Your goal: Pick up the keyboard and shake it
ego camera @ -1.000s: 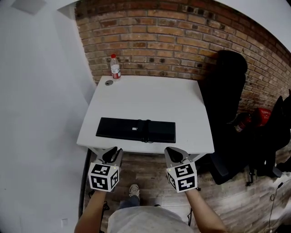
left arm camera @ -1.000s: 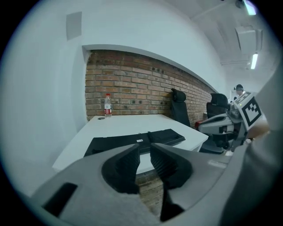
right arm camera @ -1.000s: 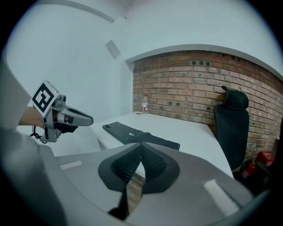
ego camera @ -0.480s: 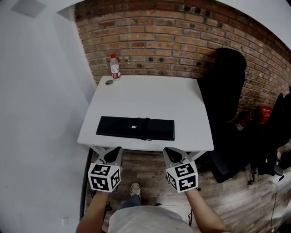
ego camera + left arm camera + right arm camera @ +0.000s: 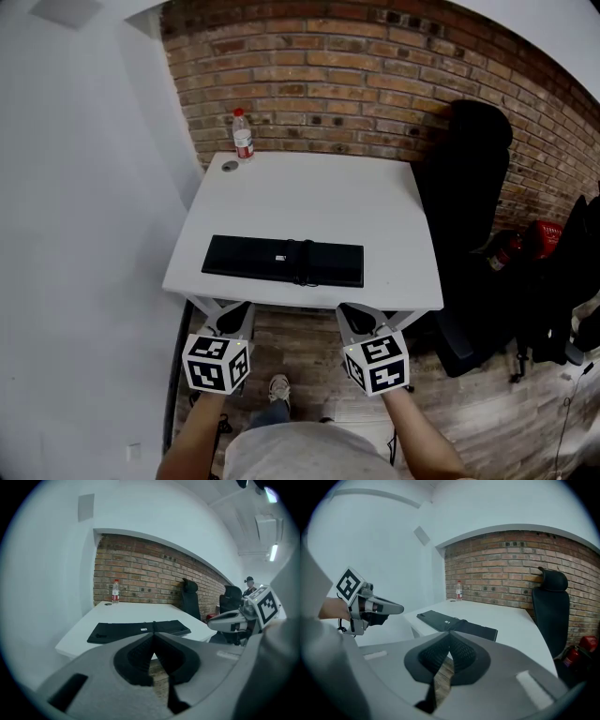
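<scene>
A black keyboard (image 5: 281, 261) lies flat near the front edge of the white table (image 5: 309, 192), with a dark cable or strap bunched across its middle. It also shows in the left gripper view as the keyboard (image 5: 140, 631) and in the right gripper view as the keyboard (image 5: 457, 625). My left gripper (image 5: 236, 311) hangs just short of the table's front edge, below the keyboard's left half, shut and empty. My right gripper (image 5: 352, 311) is level with it below the keyboard's right half, also shut and empty. Neither touches the keyboard.
A water bottle (image 5: 243, 136) and a small round object (image 5: 230, 166) stand at the table's far left corner, against the brick wall. A black chair (image 5: 466, 178) stands right of the table, with a red item (image 5: 544, 234) and dark gear beyond. The white wall is close on the left.
The left gripper's jaws have drawn together from a small gap. Both grippers stay in front of the table edge, and the keyboard has not moved.
</scene>
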### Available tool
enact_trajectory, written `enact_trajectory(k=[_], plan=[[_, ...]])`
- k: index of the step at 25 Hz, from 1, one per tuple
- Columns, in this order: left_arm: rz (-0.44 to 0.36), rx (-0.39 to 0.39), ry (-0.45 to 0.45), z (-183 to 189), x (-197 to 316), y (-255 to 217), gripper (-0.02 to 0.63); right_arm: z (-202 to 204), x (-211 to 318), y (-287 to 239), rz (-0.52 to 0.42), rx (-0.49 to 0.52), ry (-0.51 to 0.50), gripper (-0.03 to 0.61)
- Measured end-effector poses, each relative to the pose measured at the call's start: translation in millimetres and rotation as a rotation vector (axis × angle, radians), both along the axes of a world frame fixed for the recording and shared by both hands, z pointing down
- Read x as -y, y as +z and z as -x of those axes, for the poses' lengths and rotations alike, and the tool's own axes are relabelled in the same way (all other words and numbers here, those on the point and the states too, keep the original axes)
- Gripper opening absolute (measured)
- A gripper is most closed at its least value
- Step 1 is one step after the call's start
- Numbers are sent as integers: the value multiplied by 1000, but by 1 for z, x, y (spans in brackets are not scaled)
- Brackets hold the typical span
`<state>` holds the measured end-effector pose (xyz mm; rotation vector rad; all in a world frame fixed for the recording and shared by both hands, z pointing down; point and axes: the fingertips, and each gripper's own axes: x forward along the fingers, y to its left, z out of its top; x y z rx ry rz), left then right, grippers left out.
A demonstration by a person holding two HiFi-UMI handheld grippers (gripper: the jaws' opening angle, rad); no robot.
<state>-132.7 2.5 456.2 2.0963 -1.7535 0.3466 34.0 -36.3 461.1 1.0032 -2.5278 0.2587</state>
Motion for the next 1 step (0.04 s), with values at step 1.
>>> enact_trajectory(k=[1], plan=[[2,-3,-1,1,-1,0,-6,1,-1,0,1,1,-1,5]])
